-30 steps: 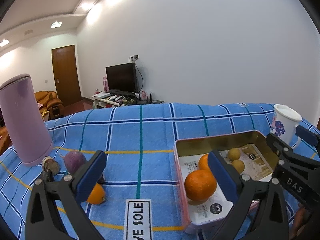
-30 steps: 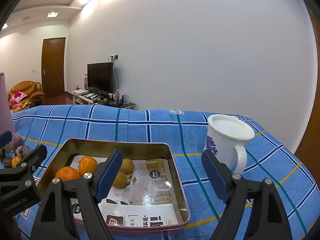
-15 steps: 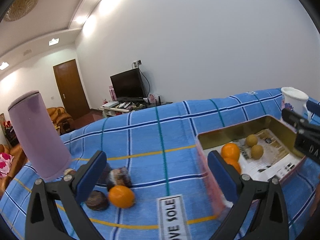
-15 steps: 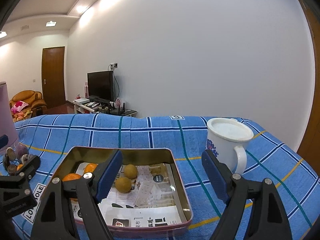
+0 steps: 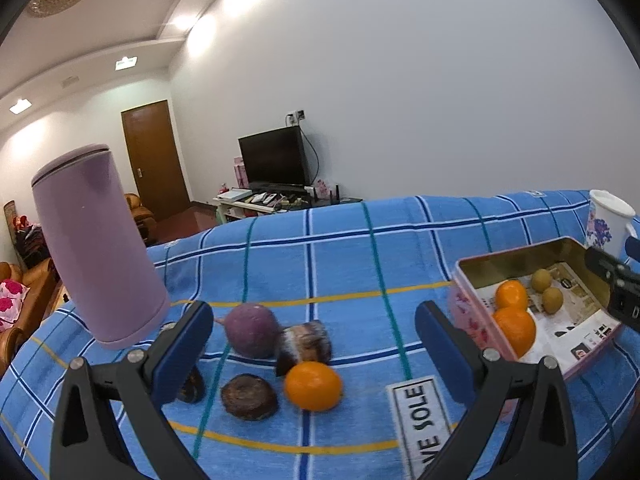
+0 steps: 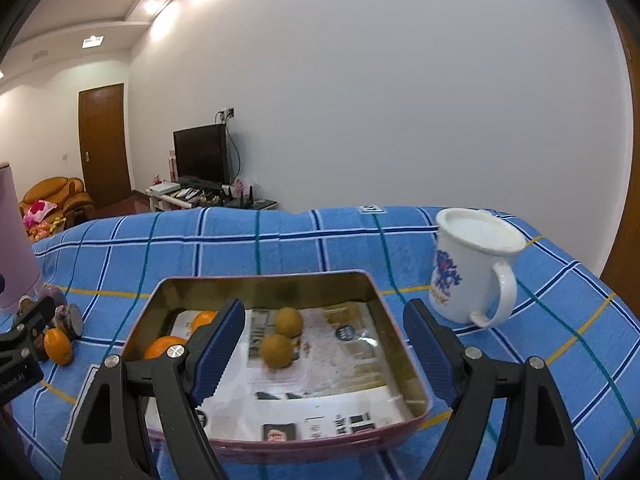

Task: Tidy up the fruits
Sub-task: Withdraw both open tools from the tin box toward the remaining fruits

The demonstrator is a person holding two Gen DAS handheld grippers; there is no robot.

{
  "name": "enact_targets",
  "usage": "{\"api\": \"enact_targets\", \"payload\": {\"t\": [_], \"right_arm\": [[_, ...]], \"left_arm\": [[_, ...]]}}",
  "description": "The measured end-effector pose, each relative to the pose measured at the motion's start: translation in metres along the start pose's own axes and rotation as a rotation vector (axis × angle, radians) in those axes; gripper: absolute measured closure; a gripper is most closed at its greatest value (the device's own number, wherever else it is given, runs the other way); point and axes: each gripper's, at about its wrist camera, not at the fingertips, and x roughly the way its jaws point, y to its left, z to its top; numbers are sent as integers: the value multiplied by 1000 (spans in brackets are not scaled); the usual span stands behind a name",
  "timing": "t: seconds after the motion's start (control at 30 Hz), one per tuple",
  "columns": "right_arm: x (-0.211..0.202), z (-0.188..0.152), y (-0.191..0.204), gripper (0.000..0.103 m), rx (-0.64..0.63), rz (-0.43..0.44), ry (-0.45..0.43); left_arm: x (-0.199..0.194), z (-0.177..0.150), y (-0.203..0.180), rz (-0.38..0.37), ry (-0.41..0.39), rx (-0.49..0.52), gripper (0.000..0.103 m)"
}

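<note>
My left gripper (image 5: 314,340) stands open over a cluster on the blue checked cloth: a loose orange (image 5: 313,386), a purple round fruit (image 5: 252,330) and dark brown fruits (image 5: 249,397). Nothing sits between its fingers. To the right lies a pink metal tin (image 5: 472,312) holding two oranges (image 5: 514,328) and two small yellow-green fruits (image 5: 552,300). In the right wrist view my right gripper (image 6: 324,348) hangs open above that tin (image 6: 412,368), over the yellow-green fruits (image 6: 276,350), holding nothing. The loose orange (image 6: 58,346) shows at the far left there.
A tall lilac canister (image 5: 96,248) stands just left of the fruit cluster. A white flowered mug (image 6: 472,268) stands right of the tin. A "SOLE" label (image 5: 420,412) is sewn on the cloth. Beyond the table's far edge are a television, a door and an armchair.
My left gripper has swung left, away from the tin, so the loose fruit cluster now lies between and ahead of its fingers. The right gripper has hardly moved above the tin.
</note>
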Motion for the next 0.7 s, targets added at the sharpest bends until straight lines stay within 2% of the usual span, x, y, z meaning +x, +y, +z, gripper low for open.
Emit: {"api": "enact_targets", "payload": {"t": [0.3, 0.7], "right_arm": [[-4, -5, 44, 21, -40, 57, 25], [-14, -8, 108, 21, -130, 133, 6]], "left_arm": [[4, -3, 25, 34, 5, -12, 0], [12, -8, 66, 55, 24, -64, 0]]}}
